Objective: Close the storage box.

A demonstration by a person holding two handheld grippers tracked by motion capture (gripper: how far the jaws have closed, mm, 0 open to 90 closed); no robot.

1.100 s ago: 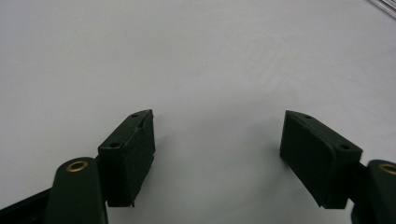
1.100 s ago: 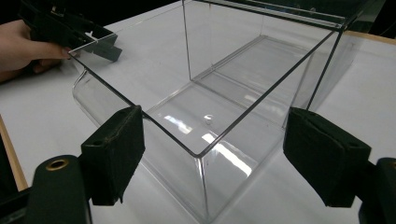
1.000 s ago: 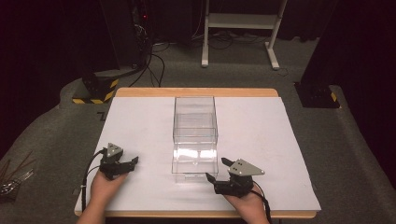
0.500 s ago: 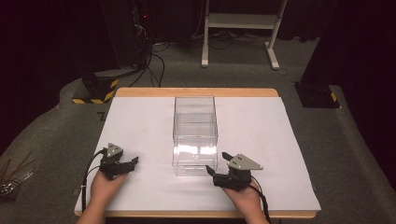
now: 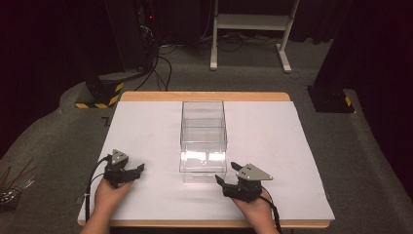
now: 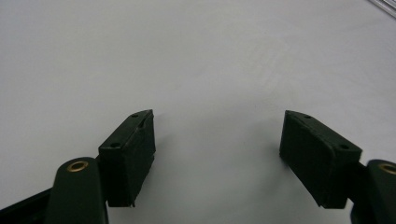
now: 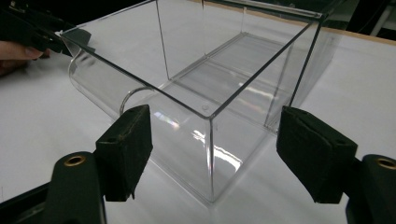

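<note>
A clear plastic box with an open top stands in the middle of the white table cover, long side running away from me. My right gripper is open just off the box's near right corner, jaws pointing at it; in the right gripper view that corner of the clear box rises between the two jaws of the right gripper. My left gripper rests open on the cover to the box's left, apart from it. In the left gripper view the left gripper has only white surface between its jaws.
The wooden table edge shows at the back. Beyond it on the grey floor are a white metal stand, cables and a yellow-black striped block. A black base sits at the right.
My right gripper has crept slightly left and forward toward the box's near corner. The left gripper and the box have stayed put.
</note>
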